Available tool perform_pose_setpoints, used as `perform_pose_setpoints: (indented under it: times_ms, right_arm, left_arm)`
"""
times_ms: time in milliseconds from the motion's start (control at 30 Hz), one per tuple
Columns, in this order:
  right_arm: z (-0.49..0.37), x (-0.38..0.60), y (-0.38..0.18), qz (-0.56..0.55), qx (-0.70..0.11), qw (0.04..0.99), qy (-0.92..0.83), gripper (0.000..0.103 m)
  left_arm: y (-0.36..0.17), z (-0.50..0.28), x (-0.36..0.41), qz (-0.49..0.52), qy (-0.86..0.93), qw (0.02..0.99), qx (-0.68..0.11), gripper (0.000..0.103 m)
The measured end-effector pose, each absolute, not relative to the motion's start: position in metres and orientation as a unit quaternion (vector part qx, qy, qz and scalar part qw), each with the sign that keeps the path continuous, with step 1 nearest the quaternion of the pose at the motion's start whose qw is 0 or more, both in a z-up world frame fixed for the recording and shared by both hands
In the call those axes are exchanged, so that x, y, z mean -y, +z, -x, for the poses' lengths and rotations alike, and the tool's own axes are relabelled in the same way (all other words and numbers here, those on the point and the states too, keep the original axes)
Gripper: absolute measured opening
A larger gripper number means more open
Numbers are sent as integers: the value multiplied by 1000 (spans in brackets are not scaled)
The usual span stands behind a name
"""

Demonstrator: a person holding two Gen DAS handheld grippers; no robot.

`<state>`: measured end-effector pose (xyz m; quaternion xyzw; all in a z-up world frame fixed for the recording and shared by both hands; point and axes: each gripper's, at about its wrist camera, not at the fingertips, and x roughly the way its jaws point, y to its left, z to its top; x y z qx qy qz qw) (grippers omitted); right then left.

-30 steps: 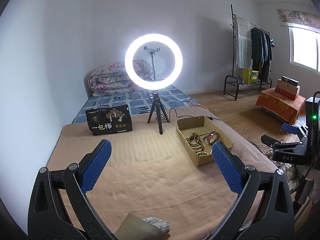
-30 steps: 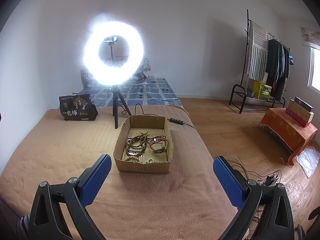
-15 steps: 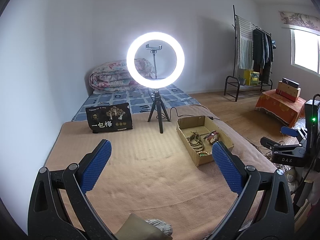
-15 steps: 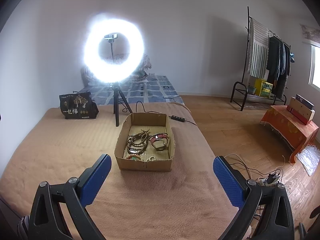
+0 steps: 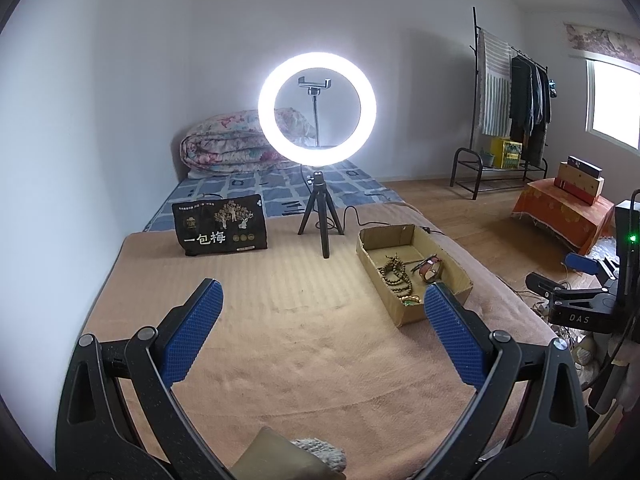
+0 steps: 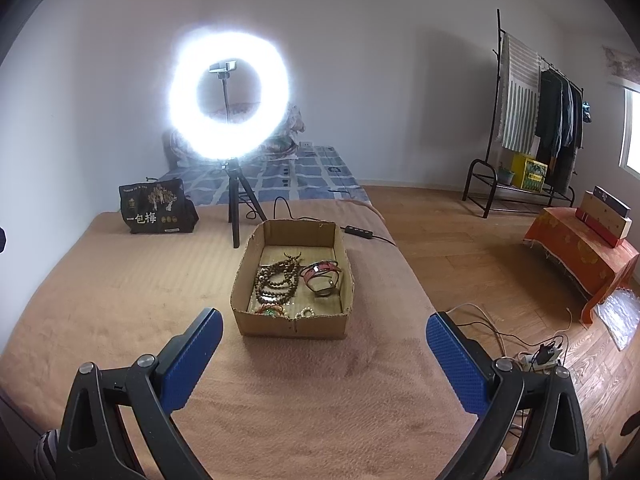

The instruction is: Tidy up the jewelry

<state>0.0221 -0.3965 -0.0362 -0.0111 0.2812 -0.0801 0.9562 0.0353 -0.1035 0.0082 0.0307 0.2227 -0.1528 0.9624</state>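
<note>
Right wrist view: the right tool (image 6: 322, 340) hovers with its blue-padded fingers spread wide and empty above the tan blanket (image 6: 120, 300), just short of the shallow brown cardboard box (image 6: 294, 322). Inside lie dark wooden bead strands (image 6: 278, 280) and a red strap bracelet (image 6: 322, 274). The left tool (image 5: 320, 308), equally wide and empty, sees the box to its right.

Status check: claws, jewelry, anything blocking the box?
Left claw open, empty. Right claw open, empty, short of cardboard box. Bead strands and red bracelet inside box. Approach clear; ring light tripod stands behind box.
</note>
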Motion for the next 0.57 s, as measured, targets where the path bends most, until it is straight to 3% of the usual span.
perform_pose_setpoints:
  times_ms: [567]
  right_arm:
    - [-29,395,-48,11,-294,953,-80,103]
  left_arm:
    - [3,-44,94,-28,-140,965,-219,102]
